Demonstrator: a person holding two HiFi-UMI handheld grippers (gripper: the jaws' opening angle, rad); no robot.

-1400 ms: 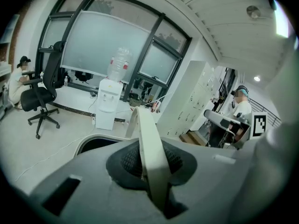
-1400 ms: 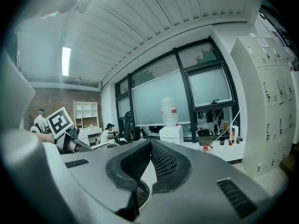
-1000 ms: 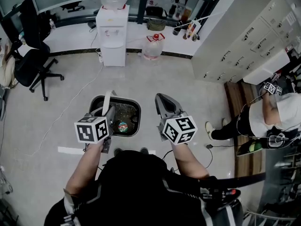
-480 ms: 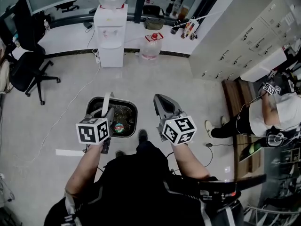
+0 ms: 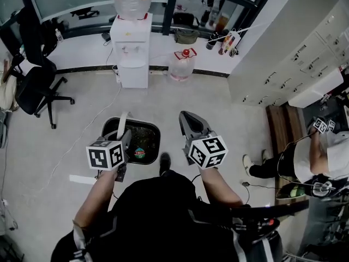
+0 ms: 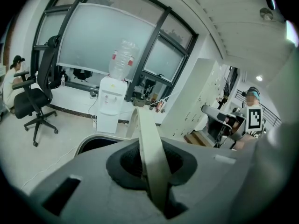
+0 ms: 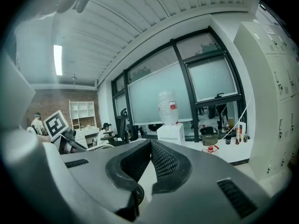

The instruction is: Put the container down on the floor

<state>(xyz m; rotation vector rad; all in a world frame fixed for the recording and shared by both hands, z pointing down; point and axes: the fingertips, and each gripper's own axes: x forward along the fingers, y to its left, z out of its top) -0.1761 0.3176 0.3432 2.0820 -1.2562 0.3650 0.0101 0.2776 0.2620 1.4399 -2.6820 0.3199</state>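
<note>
The container [image 5: 143, 140] is a dark round bin with a cream strap handle [image 5: 121, 123] and some rubbish inside. It hangs above the floor from my left gripper [image 5: 125, 137], which is shut on the handle. In the left gripper view the handle [image 6: 148, 149] runs up between the jaws of the left gripper [image 6: 152, 169], and the bin's rim [image 6: 91, 141] shows below left. My right gripper [image 5: 187, 119] is level with it to the right, shut and empty. Its pads [image 7: 161, 161] meet at the tip in the right gripper view.
A water dispenser [image 5: 132, 42] and a spare water jug [image 5: 182, 64] stand by the far wall. An office chair [image 5: 35, 86] is at left, and lockers [image 5: 294, 53] and a person [image 5: 305, 157] at right. A white cable [image 5: 82, 132] and a tape strip [image 5: 82, 179] lie on the floor.
The person holding the grippers has stepped forward and a shoe now shows beside the container. Both grippers keep their places, and the left grip on the handle is unchanged.
</note>
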